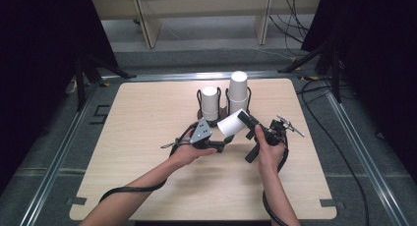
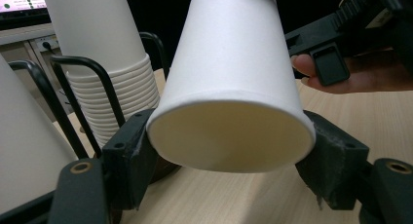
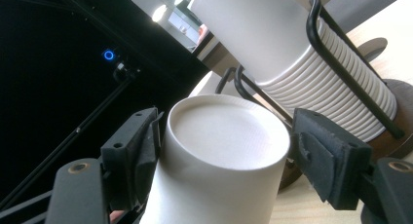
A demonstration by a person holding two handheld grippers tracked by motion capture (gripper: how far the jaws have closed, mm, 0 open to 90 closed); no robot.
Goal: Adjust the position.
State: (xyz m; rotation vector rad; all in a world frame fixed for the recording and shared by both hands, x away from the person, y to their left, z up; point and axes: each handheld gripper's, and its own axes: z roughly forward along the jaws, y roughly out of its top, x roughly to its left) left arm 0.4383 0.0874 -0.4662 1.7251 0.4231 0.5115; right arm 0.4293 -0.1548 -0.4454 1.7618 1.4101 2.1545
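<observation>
Handover looks to be the reason for this pose — one white cup lies tilted in mid-air between the two tools, just in front of the two cup stacks in their black wire holders. Left gripper is clamped on the cup's wide rim end; in the left gripper view its jaws press the rim on both sides, which gives it a firm hold where the paper is stiffened by the rolled lip. Right gripper sits at the cup's closed base; in its own view one jaw is touching the wall while the other stands clear, so I judge it open, letting go. Holding the cup above the table keeps it clear of the stacks — nothing gets knocked.
</observation>
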